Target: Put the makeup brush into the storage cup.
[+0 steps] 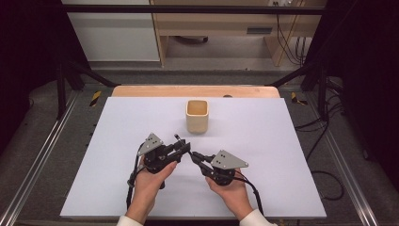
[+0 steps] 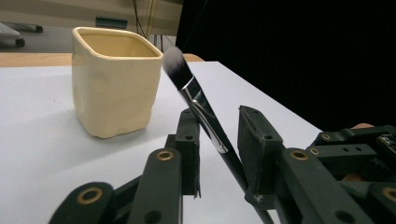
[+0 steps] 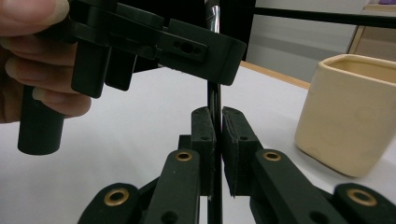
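A make-up brush (image 2: 201,105) with a black handle and a grey-white tip slants up between my two grippers, which meet at the middle of the white board (image 1: 263,141). My right gripper (image 3: 218,114) is shut on the lower part of the handle (image 3: 214,95). My left gripper (image 2: 219,114) stands around the brush higher up, with a gap on either side of the handle, so its pads do not press it. A cream, square-mouthed cup (image 1: 196,115) stands upright just beyond the grippers (image 1: 184,147), and the bristles point towards it.
The board lies on a wooden table whose far edge (image 1: 195,90) shows behind the cup. Black frame bars and cables run along both sides. A hand holds each gripper from the near edge (image 1: 148,181).
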### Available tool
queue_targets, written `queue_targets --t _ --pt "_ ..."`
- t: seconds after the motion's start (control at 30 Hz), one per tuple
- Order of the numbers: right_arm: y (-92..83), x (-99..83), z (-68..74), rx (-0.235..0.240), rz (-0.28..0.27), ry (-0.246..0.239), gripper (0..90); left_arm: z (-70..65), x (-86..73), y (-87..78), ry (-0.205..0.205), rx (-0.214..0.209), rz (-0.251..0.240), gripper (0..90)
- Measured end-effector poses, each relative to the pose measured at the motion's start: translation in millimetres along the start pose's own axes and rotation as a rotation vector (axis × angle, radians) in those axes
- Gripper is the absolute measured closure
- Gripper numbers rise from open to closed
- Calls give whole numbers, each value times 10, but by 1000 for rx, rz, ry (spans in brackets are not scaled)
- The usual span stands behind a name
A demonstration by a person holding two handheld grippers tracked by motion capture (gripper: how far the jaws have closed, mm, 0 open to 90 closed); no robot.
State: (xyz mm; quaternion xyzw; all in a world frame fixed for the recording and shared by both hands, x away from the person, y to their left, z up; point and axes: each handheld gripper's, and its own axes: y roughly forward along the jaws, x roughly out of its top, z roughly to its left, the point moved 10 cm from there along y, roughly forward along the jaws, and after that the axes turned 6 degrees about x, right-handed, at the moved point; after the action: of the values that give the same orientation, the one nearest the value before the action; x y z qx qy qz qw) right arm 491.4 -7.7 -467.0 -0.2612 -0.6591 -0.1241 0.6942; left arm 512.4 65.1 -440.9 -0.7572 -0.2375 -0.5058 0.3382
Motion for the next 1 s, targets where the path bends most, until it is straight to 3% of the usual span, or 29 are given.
queue_targets --t 0.37,0.47,0.83,1.0 --pt "22 -32 14 10 18 4 835 -109 0 -21 22 -41 -6 836" --pt "22 -27 26 18 16 4 863 -120 2 -17 40 -37 -9 837" --pt "33 -76 14 18 47 9 825 -6 76 -89 55 10 -38 838" --pt "34 -103 -8 5 64 12 784 4 91 -108 80 20 -37 838"
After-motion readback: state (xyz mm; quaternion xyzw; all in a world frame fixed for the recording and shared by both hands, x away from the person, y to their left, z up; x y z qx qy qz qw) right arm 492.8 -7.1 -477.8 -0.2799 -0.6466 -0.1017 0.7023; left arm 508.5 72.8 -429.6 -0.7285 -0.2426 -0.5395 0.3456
